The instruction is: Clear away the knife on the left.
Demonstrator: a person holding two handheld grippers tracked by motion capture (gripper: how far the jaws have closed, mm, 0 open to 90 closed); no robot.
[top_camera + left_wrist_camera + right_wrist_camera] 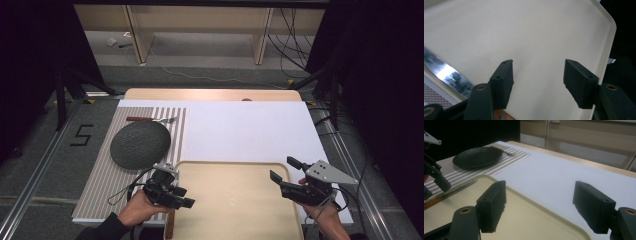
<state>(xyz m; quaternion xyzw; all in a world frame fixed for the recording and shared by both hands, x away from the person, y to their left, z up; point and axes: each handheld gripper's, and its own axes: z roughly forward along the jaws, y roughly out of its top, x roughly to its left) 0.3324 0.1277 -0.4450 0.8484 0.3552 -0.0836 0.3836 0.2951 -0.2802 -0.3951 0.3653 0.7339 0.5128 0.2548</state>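
A cream tray (230,163) lies at the near middle of the white table. A knife with a wooden handle (170,224) rests along the tray's left rim; its blade (446,73) shows beside my left jaw and again from across the tray (461,187). My left gripper (184,196) hovers over the tray's left edge just above the knife, jaws open (537,65), with nothing between them. My right gripper (282,168) is at the tray's far right corner, open and empty (540,186), pointing left across the table.
A dark round plate (140,144) sits on a striped placemat (100,175) at the left, with a fork (152,119) behind it. White table surface stretches beyond the tray. Floor rails and cables run along both sides of the table.
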